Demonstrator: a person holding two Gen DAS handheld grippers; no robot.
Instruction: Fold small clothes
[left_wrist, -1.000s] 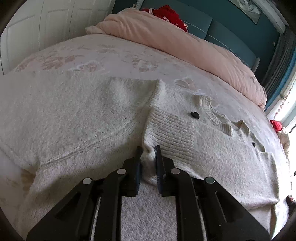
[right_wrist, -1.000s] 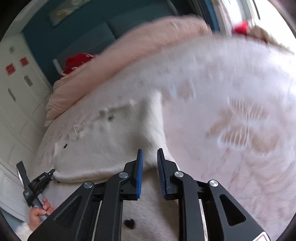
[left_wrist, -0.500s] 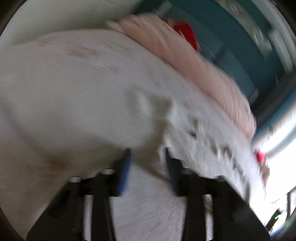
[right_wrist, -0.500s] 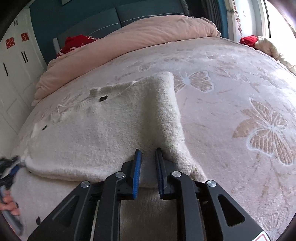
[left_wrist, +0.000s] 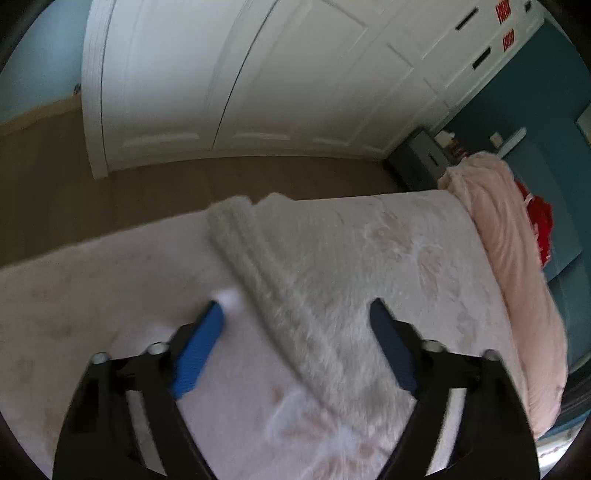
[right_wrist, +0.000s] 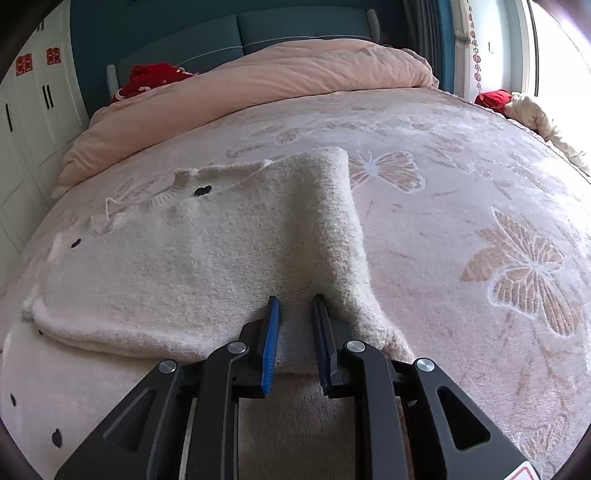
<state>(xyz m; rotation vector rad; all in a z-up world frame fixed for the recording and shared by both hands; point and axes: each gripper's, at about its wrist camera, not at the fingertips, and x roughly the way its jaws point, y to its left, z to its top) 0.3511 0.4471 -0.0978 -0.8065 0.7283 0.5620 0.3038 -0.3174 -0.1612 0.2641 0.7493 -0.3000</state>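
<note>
A cream knit sweater (right_wrist: 184, 266) with dark buttons (right_wrist: 202, 191) lies folded over on the pink butterfly bedcover (right_wrist: 480, 177). My right gripper (right_wrist: 295, 299) sits low at its near edge, shut on a raised fold of the knit that bunches between the blue pads. In the left wrist view one cream sleeve (left_wrist: 266, 280) runs out flat toward the bed's edge. My left gripper (left_wrist: 295, 306) hovers over it with its jaws wide and still opening. The sleeve passes under the gap, and neither pad (left_wrist: 199, 350) presses on it.
A rolled pink duvet (right_wrist: 258, 85) and a red item (right_wrist: 147, 79) lie at the bed's head. White wardrobe doors (left_wrist: 258, 74), brown floor (left_wrist: 147, 184) and a dark bedside cabinet (left_wrist: 417, 162) stand beyond the bed's left side. A red and cream bundle (right_wrist: 517, 107) lies at the right edge.
My left gripper let go of the ribbed cuff, opened wide, rolled and swung fast to the bed's left side. My right gripper came down with its fold, then held still.
</note>
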